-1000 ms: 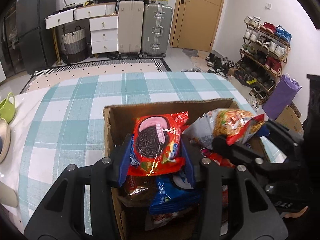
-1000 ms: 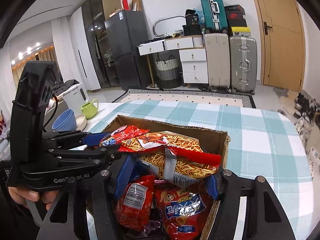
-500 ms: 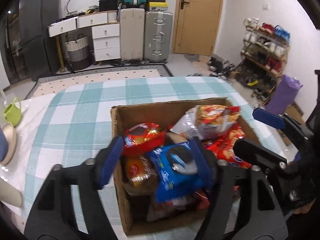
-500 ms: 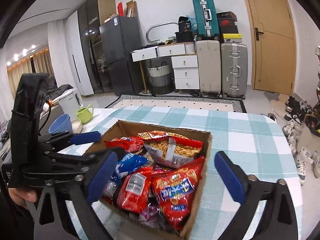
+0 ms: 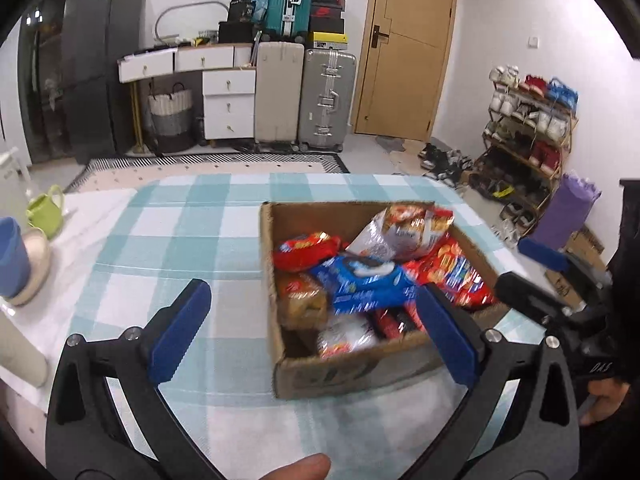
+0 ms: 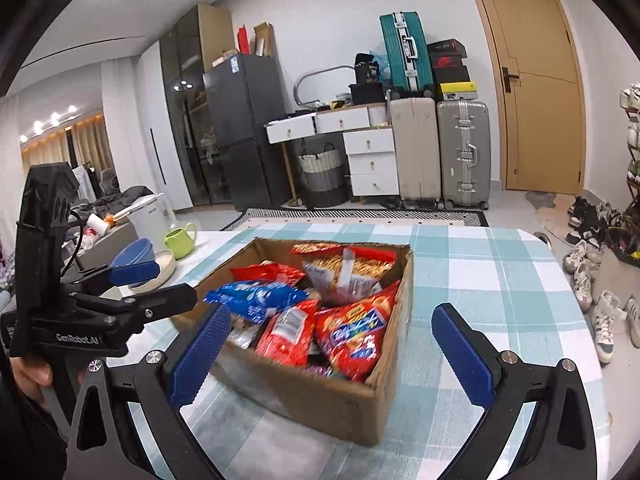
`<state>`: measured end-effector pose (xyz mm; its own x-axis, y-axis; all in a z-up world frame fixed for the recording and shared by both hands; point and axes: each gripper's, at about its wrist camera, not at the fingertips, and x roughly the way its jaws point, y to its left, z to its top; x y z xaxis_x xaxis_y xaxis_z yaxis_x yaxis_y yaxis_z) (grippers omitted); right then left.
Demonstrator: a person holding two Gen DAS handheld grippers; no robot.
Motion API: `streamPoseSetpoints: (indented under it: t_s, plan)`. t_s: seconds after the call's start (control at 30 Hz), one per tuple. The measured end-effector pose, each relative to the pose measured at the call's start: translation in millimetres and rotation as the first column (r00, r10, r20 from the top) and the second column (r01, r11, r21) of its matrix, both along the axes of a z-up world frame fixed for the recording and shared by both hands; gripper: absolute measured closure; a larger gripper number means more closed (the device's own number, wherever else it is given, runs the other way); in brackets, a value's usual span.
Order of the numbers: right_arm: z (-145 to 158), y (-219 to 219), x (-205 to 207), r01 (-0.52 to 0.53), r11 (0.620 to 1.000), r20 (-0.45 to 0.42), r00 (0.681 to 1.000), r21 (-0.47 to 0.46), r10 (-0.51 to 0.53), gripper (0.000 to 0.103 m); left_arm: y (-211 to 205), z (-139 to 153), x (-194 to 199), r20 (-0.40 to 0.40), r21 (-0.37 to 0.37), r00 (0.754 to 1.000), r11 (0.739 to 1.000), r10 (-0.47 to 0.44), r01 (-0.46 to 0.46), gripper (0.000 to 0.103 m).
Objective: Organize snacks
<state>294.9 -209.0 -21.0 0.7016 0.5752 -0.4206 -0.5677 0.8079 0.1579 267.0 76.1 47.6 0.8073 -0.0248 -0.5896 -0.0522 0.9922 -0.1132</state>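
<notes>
A cardboard box (image 6: 332,396) of snack packets (image 6: 352,332) sits on a checked tablecloth (image 6: 500,280), just ahead of both grippers. The left gripper (image 5: 316,332) and right gripper (image 6: 332,352) have just been opening; both stand wide, with nothing gripped. The packets look light, crinkly and slippery, best pinched at a sealed edge. Lower packets are buried, and motion blur smears the labels.

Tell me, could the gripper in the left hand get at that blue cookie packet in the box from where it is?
Probably yes. The blue cookie packet lies on top of the pile in the open cardboard box, nothing covering it. The left gripper has just been opening, stands wide and empty, and faces the box.
</notes>
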Motion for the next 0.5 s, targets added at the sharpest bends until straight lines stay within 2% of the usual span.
streamPoseSetpoints:
  t_s: [0.23, 0.5]
  plan:
    - [-7.8, -6.2, -34.1, -0.021, 0.999, 0.051, 0.999, 0.031, 0.019, 0.001, -4.4, -10.5, -36.8, 0.063, 0.007, 0.998, 1.000, 0.004, -0.005, 0.001]
    - [-17.1, -9.0, -61.7, -0.027, 0.999, 0.090, 0.996, 0.022, 0.025, 0.001, -8.8, -18.3, -68.9, 0.114, 0.028, 0.993, 0.999, 0.020, -0.023, 0.001]
